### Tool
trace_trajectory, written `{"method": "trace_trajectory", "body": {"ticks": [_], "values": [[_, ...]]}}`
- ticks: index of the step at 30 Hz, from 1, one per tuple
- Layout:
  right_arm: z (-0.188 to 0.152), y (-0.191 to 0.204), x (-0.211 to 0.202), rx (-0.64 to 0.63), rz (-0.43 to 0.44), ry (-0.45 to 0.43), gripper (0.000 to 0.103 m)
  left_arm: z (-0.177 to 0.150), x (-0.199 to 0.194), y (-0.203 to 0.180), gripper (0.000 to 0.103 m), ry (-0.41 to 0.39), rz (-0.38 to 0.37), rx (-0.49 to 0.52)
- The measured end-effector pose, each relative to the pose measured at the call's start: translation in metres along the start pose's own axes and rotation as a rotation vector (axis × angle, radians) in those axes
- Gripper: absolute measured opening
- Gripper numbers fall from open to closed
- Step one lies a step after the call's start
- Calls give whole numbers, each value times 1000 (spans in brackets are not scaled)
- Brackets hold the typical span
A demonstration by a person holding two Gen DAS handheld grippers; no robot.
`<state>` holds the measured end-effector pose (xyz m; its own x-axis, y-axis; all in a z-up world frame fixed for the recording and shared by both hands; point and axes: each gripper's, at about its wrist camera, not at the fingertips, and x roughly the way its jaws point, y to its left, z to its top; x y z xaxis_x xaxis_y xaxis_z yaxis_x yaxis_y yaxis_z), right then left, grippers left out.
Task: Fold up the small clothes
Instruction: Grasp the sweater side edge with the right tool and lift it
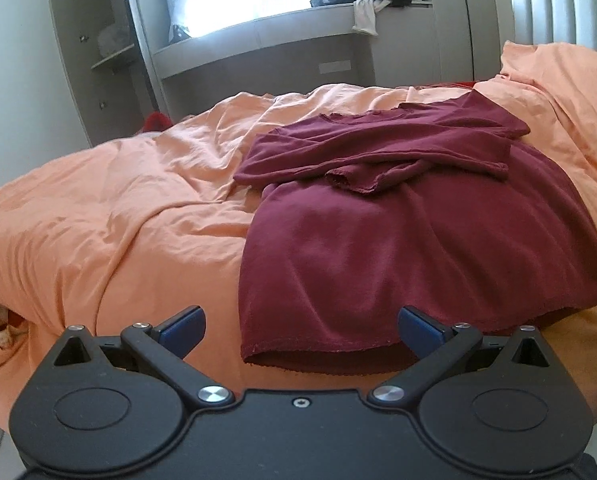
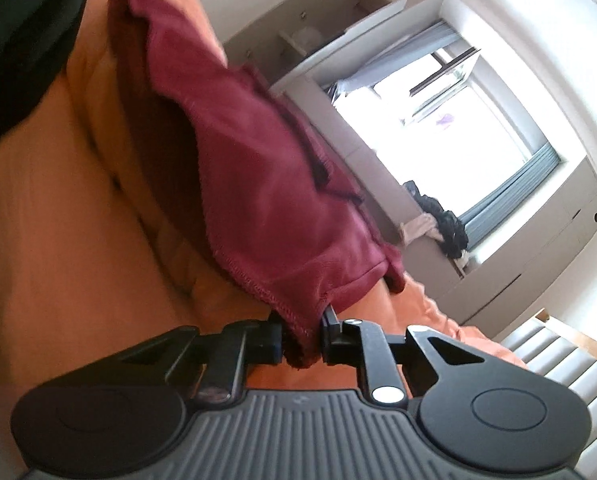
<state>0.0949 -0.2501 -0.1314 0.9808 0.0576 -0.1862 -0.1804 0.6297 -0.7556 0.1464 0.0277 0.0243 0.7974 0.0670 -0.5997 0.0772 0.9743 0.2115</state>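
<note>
Between your right gripper's (image 2: 301, 340) pinching fingers sits the stitched hem of a soft maroon cotton shirt (image 2: 258, 184). Your left gripper (image 1: 301, 330) is spread wide, just short of that shirt's (image 1: 398, 248) hem on the rumpled orange duvet (image 1: 118, 208).

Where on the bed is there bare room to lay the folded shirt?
Free: the orange duvet left of the maroon shirt, up to the bed's left edge. Crowded: the middle and right, under the shirt, whose hem the right tongs pinch; left tongs open.

A maroon shirt (image 1: 398, 240) lies on the bed (image 1: 118, 208), hem at its near edge. The left gripper (image 1: 301, 330) hovers there, fingers (image 1: 186, 326) spread wide.
</note>
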Motion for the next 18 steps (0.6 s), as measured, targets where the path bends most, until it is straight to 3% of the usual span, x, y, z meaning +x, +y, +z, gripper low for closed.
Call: {"method": "trace_trajectory", "body": {"ticks": [10, 18], "values": [[18, -65, -27, 294, 119, -80, 9, -2, -2, -22, 102, -4, 63, 154], [31, -121, -33, 529, 196, -146, 8, 3, -16, -40, 102, -60, -63, 132]]}}
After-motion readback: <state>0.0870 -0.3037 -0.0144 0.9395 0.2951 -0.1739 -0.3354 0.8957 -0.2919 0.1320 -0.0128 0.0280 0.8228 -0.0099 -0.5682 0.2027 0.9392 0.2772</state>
